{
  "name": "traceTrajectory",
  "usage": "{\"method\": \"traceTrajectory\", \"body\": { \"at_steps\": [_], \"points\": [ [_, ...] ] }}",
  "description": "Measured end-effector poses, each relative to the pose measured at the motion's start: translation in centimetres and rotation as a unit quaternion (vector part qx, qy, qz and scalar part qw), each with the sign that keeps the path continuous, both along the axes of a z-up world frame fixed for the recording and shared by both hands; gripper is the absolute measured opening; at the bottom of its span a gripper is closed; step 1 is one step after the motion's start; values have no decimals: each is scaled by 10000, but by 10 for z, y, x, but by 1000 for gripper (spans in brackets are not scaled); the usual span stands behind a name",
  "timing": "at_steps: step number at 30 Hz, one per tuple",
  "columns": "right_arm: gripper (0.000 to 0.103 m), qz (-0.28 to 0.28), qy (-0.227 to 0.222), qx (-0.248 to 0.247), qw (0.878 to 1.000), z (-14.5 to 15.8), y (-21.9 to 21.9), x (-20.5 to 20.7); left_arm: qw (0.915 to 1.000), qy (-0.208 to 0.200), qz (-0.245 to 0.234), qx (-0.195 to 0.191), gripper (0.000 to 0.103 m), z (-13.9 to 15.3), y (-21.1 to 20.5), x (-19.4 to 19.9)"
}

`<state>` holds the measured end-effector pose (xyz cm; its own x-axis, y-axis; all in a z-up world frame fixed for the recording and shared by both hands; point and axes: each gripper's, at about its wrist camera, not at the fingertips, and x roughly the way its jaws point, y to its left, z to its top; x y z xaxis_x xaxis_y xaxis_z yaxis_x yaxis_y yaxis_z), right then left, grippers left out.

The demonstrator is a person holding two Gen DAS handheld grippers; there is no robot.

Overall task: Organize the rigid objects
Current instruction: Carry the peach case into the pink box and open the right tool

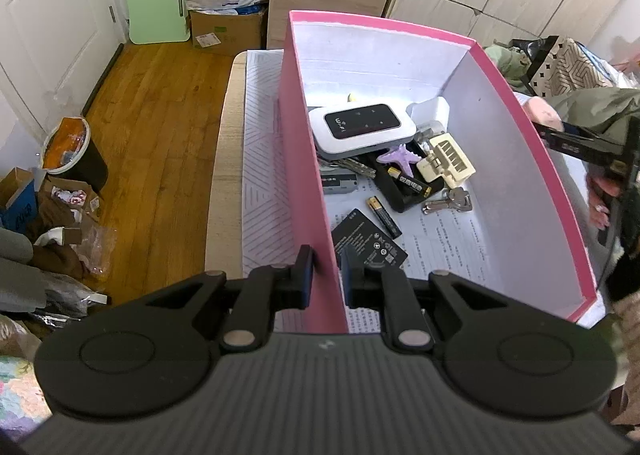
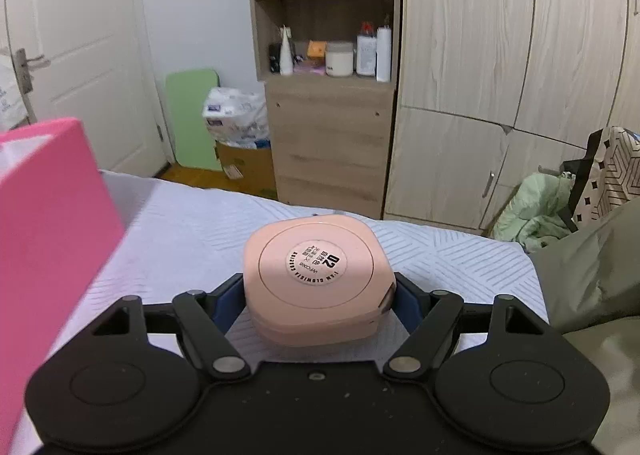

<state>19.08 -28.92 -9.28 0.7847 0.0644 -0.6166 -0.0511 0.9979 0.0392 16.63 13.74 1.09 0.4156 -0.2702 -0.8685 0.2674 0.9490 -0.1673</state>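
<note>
On the white patterned cloth [image 2: 192, 227], R hand-held gripper [image 2: 320, 291] sits wide round a pink compact case [image 2: 316, 279], pads beside its flanks, contact unclear. L hand-held gripper [image 1: 326, 271] pinches the pink box [image 1: 304, 175] wall; wifi router [image 1: 360, 127], batteries, keys inside.

A pink box [image 1: 304, 159] with a white interior is set open-topped on a patterned cloth. Inside are held a white Wi-Fi router [image 1: 360, 127], a purple starfish [image 1: 400, 159], a cream hair clip [image 1: 448, 163], two batteries [image 1: 384, 215], keys [image 1: 452, 201] and a black card [image 1: 368, 243]. A pink rounded compact case [image 2: 318, 283], sticker-labelled, is laid flat on the cloth just beside the box.
</note>
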Motion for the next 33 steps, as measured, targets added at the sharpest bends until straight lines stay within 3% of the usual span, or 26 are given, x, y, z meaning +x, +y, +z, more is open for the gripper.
{"method": "traceTrajectory", "body": {
  "at_steps": [9,14,18,23,27,30,33],
  "points": [
    [80,323,-590,-128,9976,52,43,-62,9997,-93,-128,188,12,1,-6,-2],
    [80,933,-964,44,9909,94,83,-96,9992,-150,-169,321,11,1,-11,-3],
    [80,1496,-986,275,9834,119,111,-109,9993,-147,-140,308,11,1,-10,-3],
    [80,2179,-627,469,9728,128,143,-107,9994,-154,-66,292,11,1,-10,-4],
    [80,2644,-325,137,9638,119,173,-100,9997,-143,6,216,11,1,-8,-4],
    [80,3354,149,-19,9420,109,190,-90,9997,-170,-6,198,11,0,-5,-5],
    [80,3536,705,-211,9325,99,209,-68,9998,-148,22,149,11,0,-3,-5]
  ]
}}
